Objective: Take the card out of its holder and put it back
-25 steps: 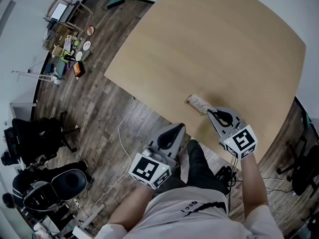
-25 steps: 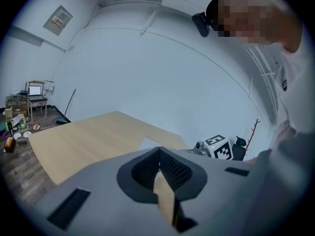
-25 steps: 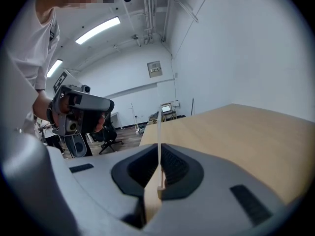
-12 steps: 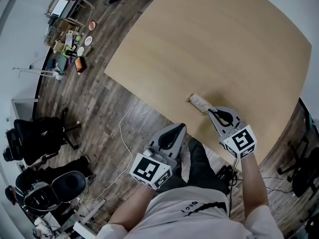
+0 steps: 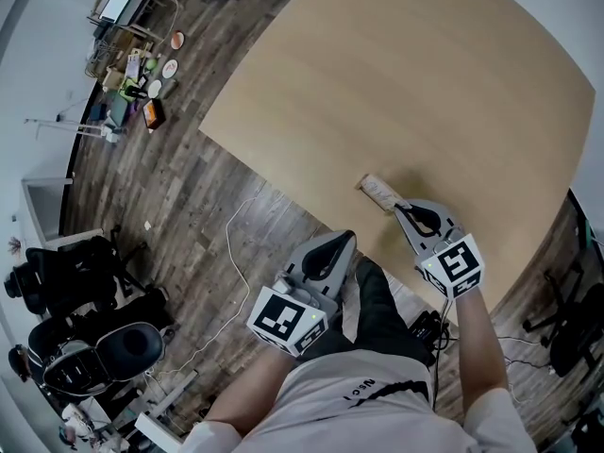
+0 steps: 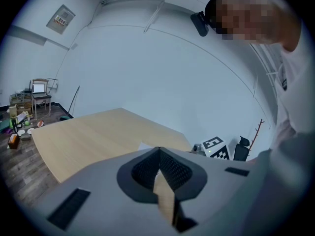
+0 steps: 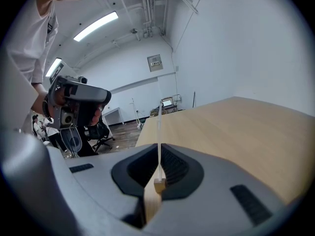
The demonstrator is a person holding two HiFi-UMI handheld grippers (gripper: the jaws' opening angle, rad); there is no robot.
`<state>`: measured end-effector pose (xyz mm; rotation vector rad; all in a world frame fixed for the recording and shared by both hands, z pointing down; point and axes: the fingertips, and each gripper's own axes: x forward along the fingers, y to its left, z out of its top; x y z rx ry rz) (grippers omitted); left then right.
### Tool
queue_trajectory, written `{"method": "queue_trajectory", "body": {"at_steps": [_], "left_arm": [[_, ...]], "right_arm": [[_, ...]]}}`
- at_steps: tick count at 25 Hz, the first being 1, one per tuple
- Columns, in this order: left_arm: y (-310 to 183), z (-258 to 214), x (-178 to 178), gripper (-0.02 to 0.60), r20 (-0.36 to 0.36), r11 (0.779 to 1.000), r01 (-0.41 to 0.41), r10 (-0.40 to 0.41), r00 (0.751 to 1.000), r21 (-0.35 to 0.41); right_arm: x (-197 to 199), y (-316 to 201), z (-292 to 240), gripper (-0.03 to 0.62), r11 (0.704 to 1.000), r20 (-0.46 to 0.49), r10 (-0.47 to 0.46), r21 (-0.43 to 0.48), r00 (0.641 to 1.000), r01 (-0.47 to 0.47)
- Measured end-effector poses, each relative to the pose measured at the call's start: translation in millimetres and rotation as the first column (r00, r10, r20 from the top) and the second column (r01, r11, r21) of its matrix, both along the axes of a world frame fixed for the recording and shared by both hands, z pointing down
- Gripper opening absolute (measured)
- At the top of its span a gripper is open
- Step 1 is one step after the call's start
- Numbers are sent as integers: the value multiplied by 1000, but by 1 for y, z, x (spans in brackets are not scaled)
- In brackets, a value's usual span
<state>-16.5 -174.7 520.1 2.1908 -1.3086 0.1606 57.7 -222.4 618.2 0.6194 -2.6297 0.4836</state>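
Observation:
A small wooden holder [image 5: 377, 192] with a white card standing in it lies near the front edge of the light wood table [image 5: 425, 83]. My right gripper [image 5: 404, 213] reaches its near end. In the right gripper view the card [image 7: 159, 124] shows edge-on, rising from the holder's end block [image 7: 159, 185] in line with the jaws; the right gripper [image 7: 159, 146] is shut on the card's near edge. My left gripper [image 5: 332, 249] hangs off the table's front edge over my lap. In its own view the left gripper [image 6: 158, 151] is shut with nothing in it.
Dark wood floor lies left of the table, with a white cable [image 5: 227, 262] trailing on it. Black office chairs [image 5: 66, 276] stand at the lower left. A cart and scattered small items [image 5: 132, 59] sit at the far upper left.
Neither gripper has moved, nor have the card and holder. Only the head view has shifted slightly.

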Motion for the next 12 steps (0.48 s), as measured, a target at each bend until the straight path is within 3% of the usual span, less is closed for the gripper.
{"method": "queue_trajectory", "body": {"at_steps": [12], "left_arm": [[10,-3,5,12,4,1000,-6,6,1000,15]], "right_arm": [[1,16,19,28,999,-69,-36,-23,997,34]]}}
